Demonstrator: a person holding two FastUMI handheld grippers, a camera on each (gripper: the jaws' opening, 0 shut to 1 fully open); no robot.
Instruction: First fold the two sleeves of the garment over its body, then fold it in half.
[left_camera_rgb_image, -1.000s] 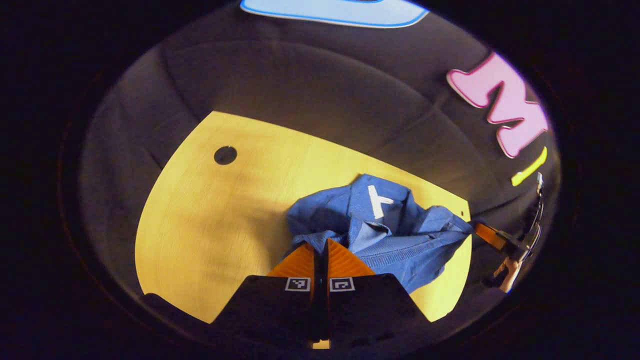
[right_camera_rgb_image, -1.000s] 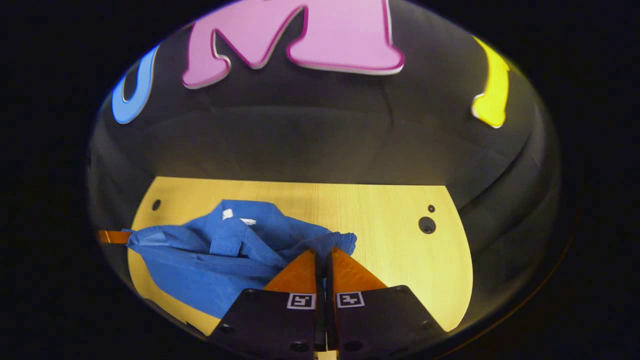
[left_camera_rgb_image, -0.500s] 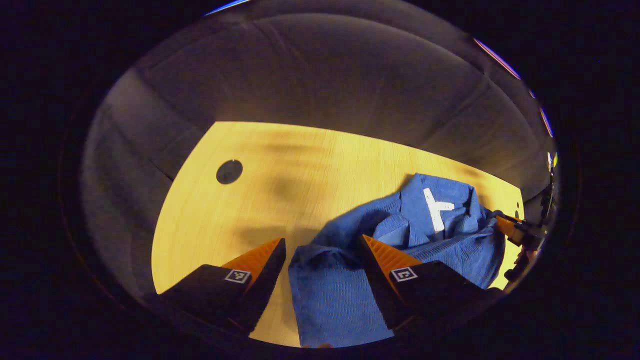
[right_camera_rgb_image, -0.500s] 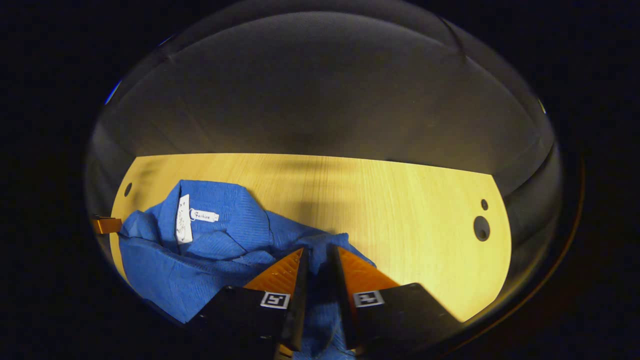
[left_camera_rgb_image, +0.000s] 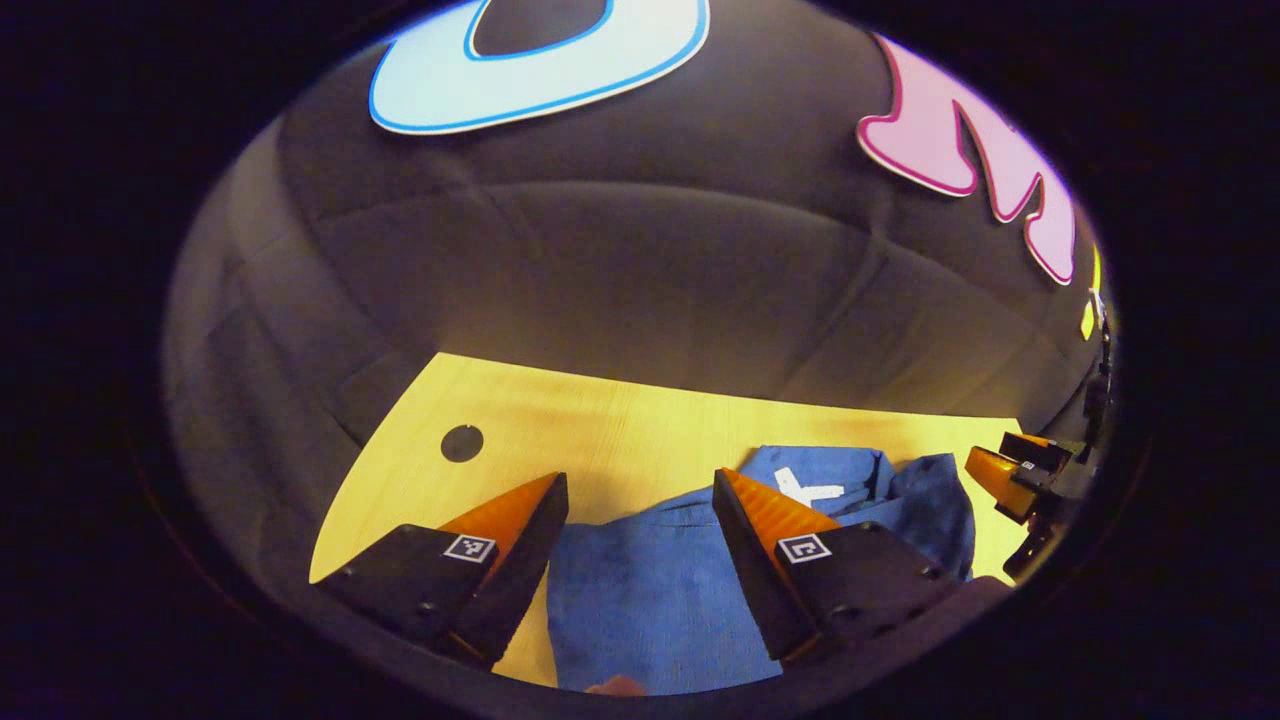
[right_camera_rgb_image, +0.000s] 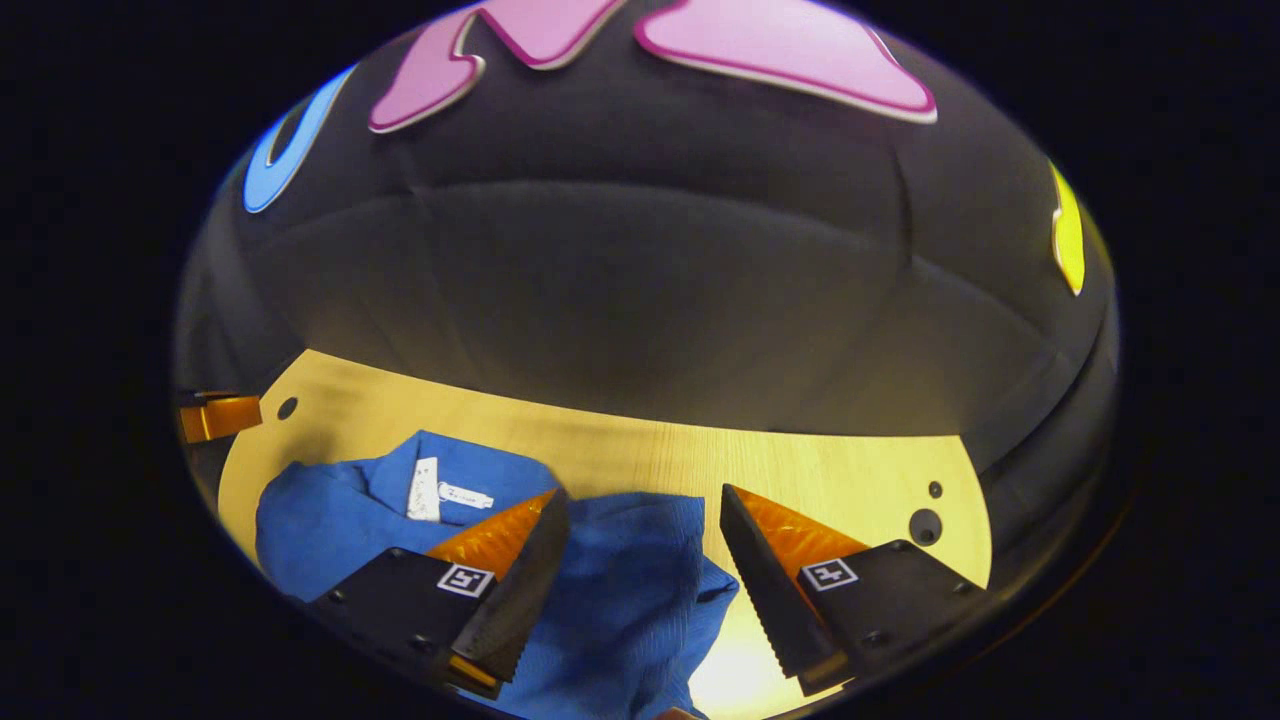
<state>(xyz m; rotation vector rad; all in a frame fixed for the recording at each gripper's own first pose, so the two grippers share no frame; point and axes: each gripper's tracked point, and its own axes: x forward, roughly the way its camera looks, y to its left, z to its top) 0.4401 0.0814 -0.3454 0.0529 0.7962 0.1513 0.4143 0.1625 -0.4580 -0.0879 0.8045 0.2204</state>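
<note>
Both grippers, left (left_camera_rgb_image: 640, 500) and right (right_camera_rgb_image: 640, 515), are gaping wide, holding nothing. Garment (left_camera_rgb_image: 650, 590) is lying bunched at the table's (left_camera_rgb_image: 600, 430) near edge, directly under both.

The blue garment (left_camera_rgb_image: 640, 600) runs off the near edge of the left gripper view, so its lower part is cut away, and the left gripper (left_camera_rgb_image: 638, 490) covers some of it. In the right gripper view the right gripper (right_camera_rgb_image: 640, 500) hides part of the garment (right_camera_rgb_image: 620, 600), and the print on its white label (right_camera_rgb_image: 425, 490) is too small to make out.
</note>
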